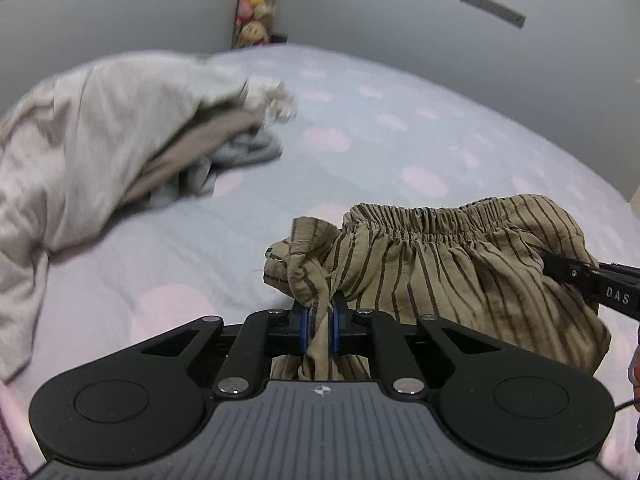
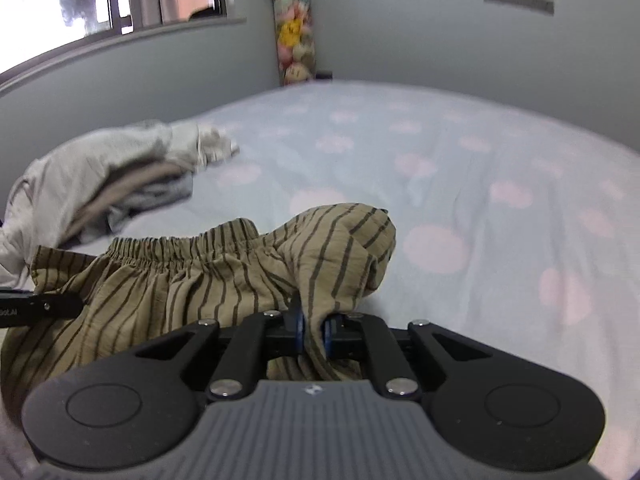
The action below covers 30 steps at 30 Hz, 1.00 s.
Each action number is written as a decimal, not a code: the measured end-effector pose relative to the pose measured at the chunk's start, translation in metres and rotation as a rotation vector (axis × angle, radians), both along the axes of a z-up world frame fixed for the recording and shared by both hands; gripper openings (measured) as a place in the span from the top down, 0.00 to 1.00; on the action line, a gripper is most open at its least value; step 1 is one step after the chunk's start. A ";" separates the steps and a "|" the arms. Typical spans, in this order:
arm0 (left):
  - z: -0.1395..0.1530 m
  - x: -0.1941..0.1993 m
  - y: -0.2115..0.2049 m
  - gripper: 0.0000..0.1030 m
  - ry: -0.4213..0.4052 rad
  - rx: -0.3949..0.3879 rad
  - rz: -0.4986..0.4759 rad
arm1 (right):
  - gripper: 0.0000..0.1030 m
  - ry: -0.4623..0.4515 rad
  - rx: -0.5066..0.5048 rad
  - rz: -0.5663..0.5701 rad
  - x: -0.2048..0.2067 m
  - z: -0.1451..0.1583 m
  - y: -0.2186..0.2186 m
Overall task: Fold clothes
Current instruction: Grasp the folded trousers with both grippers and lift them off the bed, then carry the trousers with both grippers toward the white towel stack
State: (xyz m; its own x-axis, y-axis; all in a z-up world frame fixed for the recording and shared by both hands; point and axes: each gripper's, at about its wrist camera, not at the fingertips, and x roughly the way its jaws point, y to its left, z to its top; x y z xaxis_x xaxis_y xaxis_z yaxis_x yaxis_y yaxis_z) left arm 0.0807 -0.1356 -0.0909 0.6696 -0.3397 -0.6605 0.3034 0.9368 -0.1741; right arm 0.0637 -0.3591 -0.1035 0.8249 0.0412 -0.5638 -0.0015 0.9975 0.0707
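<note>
So far no fold: left gripper [image 1: 320,320] and right gripper [image 2: 314,330] each pinch striped shorts [image 1: 460,272] beside the unfolded pile [image 1: 100,140].

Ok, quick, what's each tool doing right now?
Left tool: closed on the striped shorts.
Right tool: closed on the same shorts, at the other end.
</note>
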 end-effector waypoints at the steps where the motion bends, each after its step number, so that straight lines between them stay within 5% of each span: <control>1: 0.008 -0.003 -0.002 0.92 -0.017 -0.006 -0.008 | 0.90 -0.018 -0.009 -0.011 -0.009 0.008 0.000; 11: 0.092 -0.037 -0.077 0.92 -0.173 -0.017 -0.257 | 0.91 -0.160 -0.061 -0.229 -0.126 0.089 -0.028; 30: 0.176 -0.194 -0.358 0.92 -0.305 -0.148 -1.108 | 0.90 -0.178 -0.096 -1.026 -0.426 0.163 -0.131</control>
State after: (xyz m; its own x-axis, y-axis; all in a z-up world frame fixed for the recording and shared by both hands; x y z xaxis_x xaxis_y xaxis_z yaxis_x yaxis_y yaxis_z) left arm -0.1135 -0.4934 0.0850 0.0810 -0.9002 -0.4279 0.9935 0.1075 -0.0381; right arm -0.3621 -0.4896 0.0600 0.5097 -0.7643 -0.3951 0.8467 0.5269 0.0731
